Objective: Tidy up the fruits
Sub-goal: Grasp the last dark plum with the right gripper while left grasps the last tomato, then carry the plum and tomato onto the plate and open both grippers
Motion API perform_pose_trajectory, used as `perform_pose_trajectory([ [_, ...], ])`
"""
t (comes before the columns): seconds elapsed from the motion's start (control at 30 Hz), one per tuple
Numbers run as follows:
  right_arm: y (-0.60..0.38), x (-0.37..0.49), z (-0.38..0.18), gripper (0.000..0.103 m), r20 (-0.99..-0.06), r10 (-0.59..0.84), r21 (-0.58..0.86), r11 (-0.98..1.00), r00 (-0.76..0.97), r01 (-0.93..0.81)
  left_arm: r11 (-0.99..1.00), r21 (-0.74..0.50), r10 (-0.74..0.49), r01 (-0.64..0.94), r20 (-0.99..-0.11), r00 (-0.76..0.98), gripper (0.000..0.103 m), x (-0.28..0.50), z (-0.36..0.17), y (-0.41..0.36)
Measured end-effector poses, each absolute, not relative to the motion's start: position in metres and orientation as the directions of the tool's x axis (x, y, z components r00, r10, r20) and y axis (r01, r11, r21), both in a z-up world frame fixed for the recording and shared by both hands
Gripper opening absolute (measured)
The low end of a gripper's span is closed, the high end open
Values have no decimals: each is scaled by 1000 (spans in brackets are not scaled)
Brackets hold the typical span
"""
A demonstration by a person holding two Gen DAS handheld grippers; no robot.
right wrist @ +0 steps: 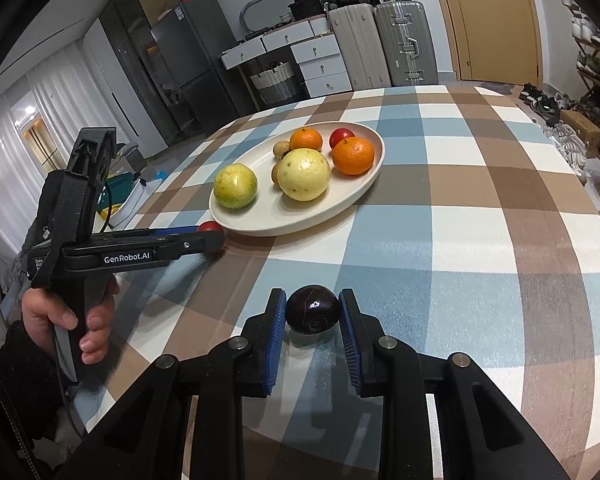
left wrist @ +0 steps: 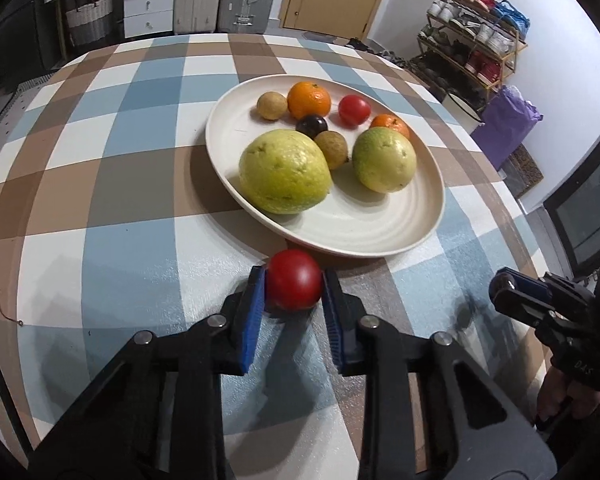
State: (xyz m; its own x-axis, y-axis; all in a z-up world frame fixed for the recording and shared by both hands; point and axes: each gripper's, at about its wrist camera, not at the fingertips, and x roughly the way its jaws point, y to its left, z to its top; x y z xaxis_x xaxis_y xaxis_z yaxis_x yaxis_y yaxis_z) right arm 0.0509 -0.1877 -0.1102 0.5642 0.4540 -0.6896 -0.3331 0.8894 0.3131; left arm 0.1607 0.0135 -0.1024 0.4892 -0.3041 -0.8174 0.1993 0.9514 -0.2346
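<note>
Gripping a red tomato (left wrist: 294,280) in my left gripper (left wrist: 294,286), jaws pressed on both its sides, just short of the plate (left wrist: 380,236) rim. My right gripper (right wrist: 313,312) brackets a dark plum (right wrist: 312,309) near the table's front; the pads sit at its sides, but I can't tell if they're actually pinching it.

Nothing stands between the tomato and the plate. The plate's near part is bare; fruit crowds the middle and back.

Checked tablecloth (left wrist: 120,200), blue, brown and white. Behind: suitcases (right wrist: 384,44), white drawers (right wrist: 320,60), a wicker basket (right wrist: 276,80), a wooden door (right wrist: 492,20), a shoe rack (left wrist: 472,40).

On the plate: two big yellow-green fruits (left wrist: 286,172), two oranges (left wrist: 309,100), one tomato (left wrist: 354,110), one dark plum (left wrist: 311,125), two small brown fruits (left wrist: 272,105).
</note>
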Motion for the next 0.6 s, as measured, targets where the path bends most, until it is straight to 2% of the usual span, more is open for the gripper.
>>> perform_pose_trajectory([
  [0.6,-186,51,-107,27,-684,453,300,889,572,-345,942,-232,-329,243,-778,535,24,127,-74,10],
])
